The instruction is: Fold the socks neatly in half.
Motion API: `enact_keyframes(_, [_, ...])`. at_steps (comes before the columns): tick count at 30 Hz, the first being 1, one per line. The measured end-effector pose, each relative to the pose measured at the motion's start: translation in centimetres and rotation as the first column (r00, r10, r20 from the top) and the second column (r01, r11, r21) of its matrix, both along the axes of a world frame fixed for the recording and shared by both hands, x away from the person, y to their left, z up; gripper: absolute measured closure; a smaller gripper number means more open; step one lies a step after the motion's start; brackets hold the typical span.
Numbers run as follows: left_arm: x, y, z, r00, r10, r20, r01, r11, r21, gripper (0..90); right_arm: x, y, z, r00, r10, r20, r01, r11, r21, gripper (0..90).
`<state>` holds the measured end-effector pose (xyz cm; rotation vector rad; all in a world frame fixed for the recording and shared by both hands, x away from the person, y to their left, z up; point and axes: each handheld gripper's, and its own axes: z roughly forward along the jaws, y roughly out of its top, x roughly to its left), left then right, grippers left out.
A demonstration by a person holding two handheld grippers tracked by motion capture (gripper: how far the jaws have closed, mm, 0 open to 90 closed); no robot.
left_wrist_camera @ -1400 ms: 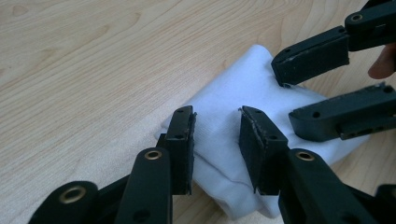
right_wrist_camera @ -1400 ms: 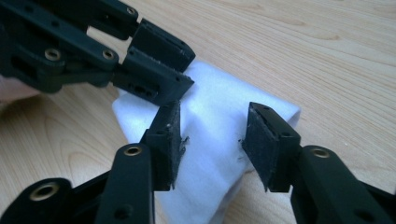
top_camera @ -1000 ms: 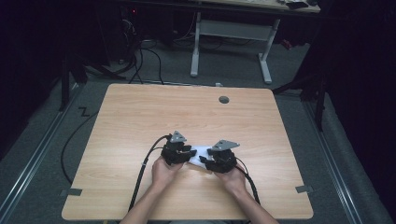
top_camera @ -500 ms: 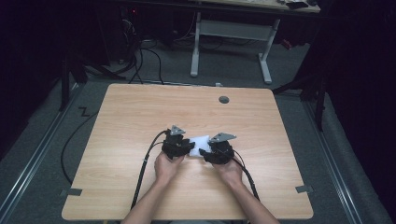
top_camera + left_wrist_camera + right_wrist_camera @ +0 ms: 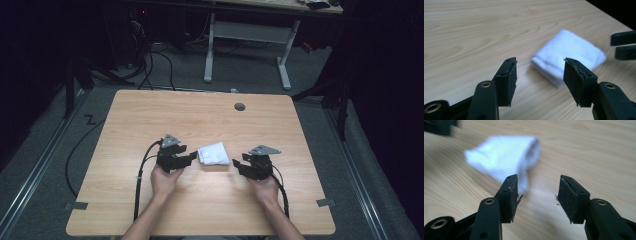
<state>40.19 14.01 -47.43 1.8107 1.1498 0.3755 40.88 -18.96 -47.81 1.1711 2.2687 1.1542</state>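
left gripper jaws just opened, clear of white cloth

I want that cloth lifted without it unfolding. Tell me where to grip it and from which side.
Likely best: grip the cloth at its thick folded edge, the one facing the left tool. Come in low from that side, one pad under and one over. The layers stack there, so a pinch should hold them together. Both tools stand open and apart from it.

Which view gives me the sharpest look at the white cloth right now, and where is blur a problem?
Left gripper view: folded white cloth only slightly soft, wood grain crisp. Right gripper view: cloth smeared and blurred, near tongs sharp. High view: cloth small, table evenly lit, surroundings dark.
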Motion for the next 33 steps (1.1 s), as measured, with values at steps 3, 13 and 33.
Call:
enact_keyframes(3, [-0.8,1.5,-0.8,0.9993,0.034,-0.016,-0.033,0.9985,0.043,42.1,-0.6,-2.6,-1.1,0.9974,-0.071,-0.010,0.071,0.9973,-0.018,50.1])
enact_keyframes(13, [-2.3,4.7,-2.0,0.9899,0.136,-0.039,-0.132,0.9863,0.099,40.2,-0.9,-5.4,-1.8,0.9891,-0.147,-0.005,0.147,0.9880,-0.047,49.5])
enact_keyframes(33, [-2.9,6.2,-3.4,0.9792,0.197,-0.048,-0.189,0.9719,0.141,33.6,-0.7,-6.7,-2.7,0.9778,-0.209,-0.004,0.208,0.9722,-0.108,39.5])
